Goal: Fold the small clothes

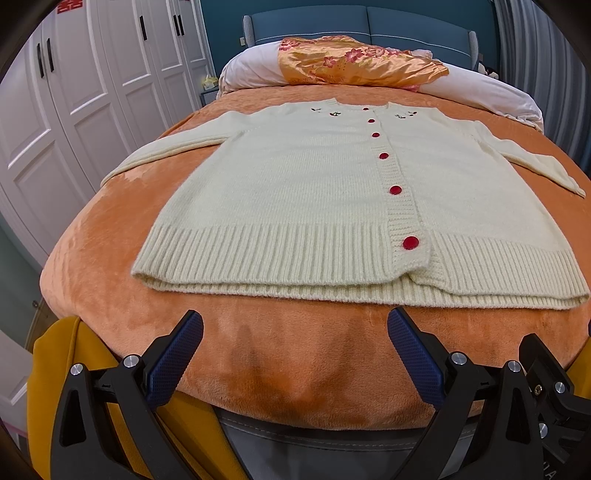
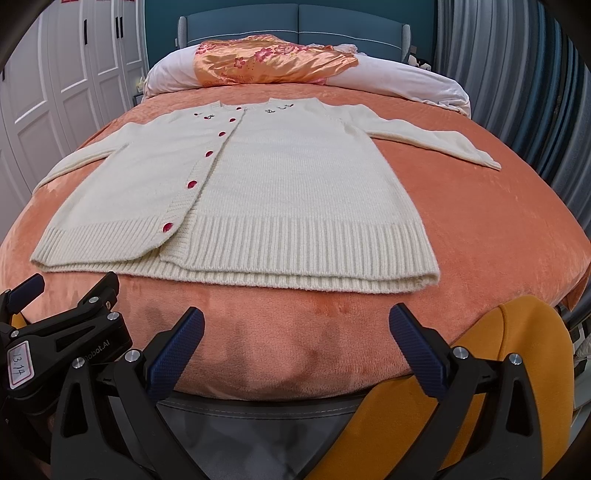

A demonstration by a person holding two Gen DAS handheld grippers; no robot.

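We hold one hand-held gripper in each hand, low at the foot of the bed [image 1: 280, 354], both pointing up the bed toward the pillows.

The cream cardigan [image 1: 303, 192] lies flat on the orange blanket, front side up, with its red buttons [image 1: 395, 189] done up in a line. Its ribbed bottom edge [image 1: 258, 251] is the part closest to us. The sleeves stretch out to both sides. The left sleeve [image 1: 162, 151] runs off toward the white wardrobe [image 1: 74, 110], and the right sleeve [image 2: 436, 138] points toward the grey curtain [image 2: 517, 92].

Our left hand-held gripper [image 1: 295, 334] is open wide and holds nothing. Its two blue pads [image 1: 173, 362] sit apart, over bare blanket, just in front of the bottom edge of the cardigan and not touching it. The lowest button is a little to the right of this gripper.

Our right hand-held gripper [image 2: 297, 334] is also open wide and empty. It sits in front of the right half of the cardigan's bottom edge, near but not touching. In the right wrist view we see the left gripper just beside it at the left edge.

Both grippers are held level, side by side, close together. Something yellow [image 2: 517, 369] shows under them on either side.

Far up the bed lie a white pillow [image 1: 251, 70] and a shiny orange cloth with pink flowers [image 1: 351, 62], well away from the cardigan, in front of the blue headboard [image 1: 362, 22].
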